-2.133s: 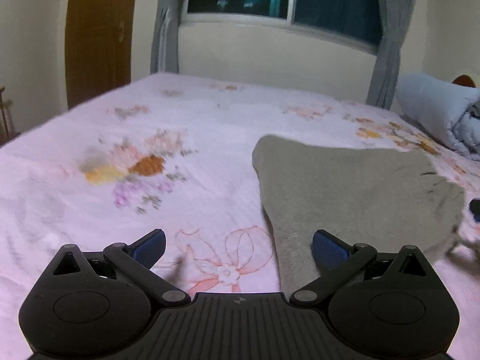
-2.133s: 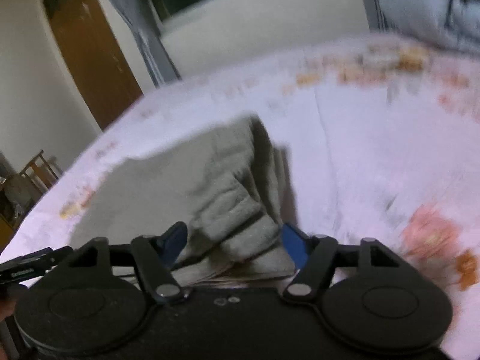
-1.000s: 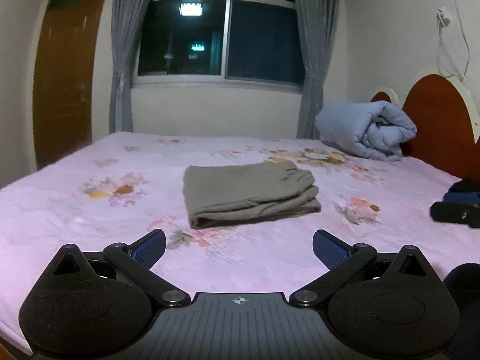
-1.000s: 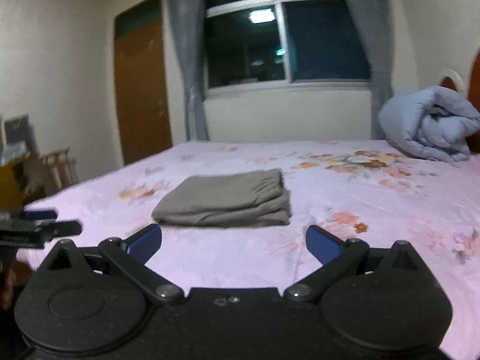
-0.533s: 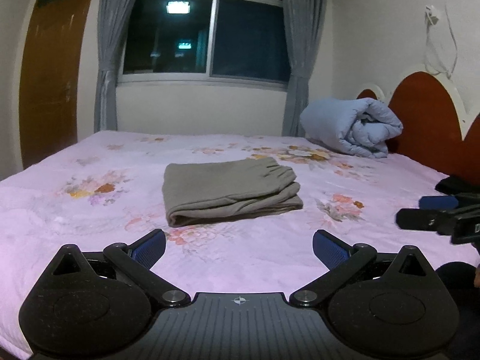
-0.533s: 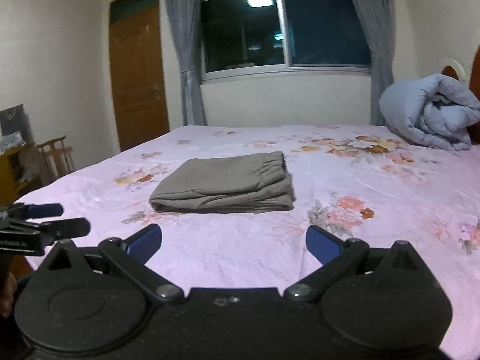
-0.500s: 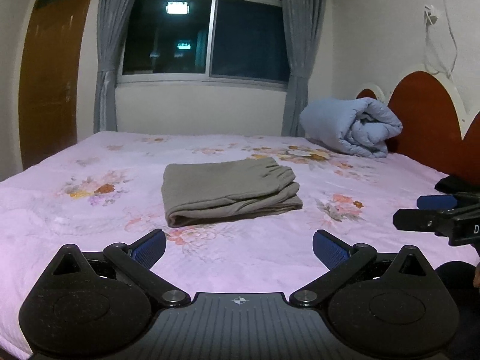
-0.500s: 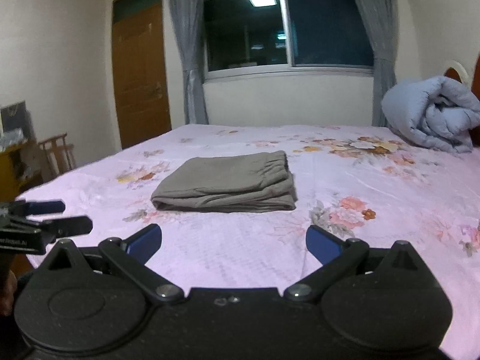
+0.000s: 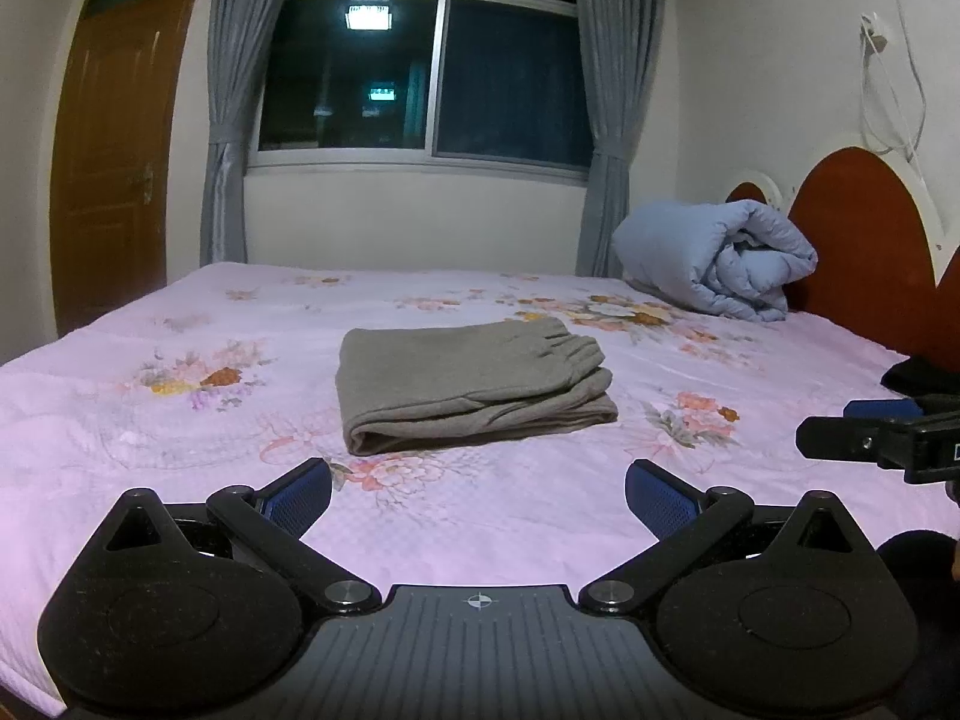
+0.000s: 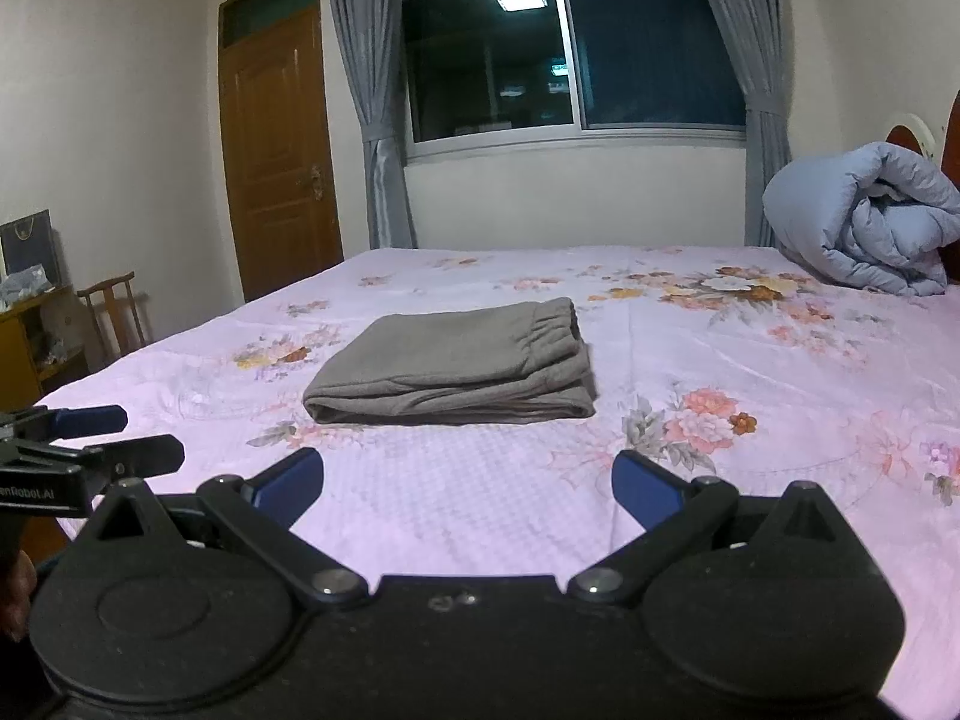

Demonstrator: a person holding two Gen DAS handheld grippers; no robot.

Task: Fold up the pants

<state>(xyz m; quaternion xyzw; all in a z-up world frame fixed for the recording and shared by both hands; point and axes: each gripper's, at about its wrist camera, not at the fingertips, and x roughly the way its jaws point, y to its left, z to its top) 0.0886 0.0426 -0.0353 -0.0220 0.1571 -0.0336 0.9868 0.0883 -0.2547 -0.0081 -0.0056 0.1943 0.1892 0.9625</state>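
The grey pants [image 9: 468, 384] lie folded in a flat stack on the pink flowered bed [image 9: 180, 420]; they also show in the right wrist view [image 10: 456, 366]. My left gripper [image 9: 478, 492] is open and empty, held back near the bed's front edge, well short of the pants. My right gripper [image 10: 468, 489] is open and empty, also back from the pants. Each gripper shows at the edge of the other's view: the right one [image 9: 882, 438] and the left one [image 10: 90, 444].
A rolled blue quilt [image 9: 714, 264] lies at the head of the bed by the red headboard [image 9: 858, 228]. A dark item [image 9: 924, 375] lies at the bed's right edge. A window with grey curtains [image 10: 384, 120], a wooden door [image 10: 276, 150] and a chair [image 10: 114, 312] stand beyond.
Both grippers have let go of the pants and pulled far back from them. In the last half second the views have barely shifted.
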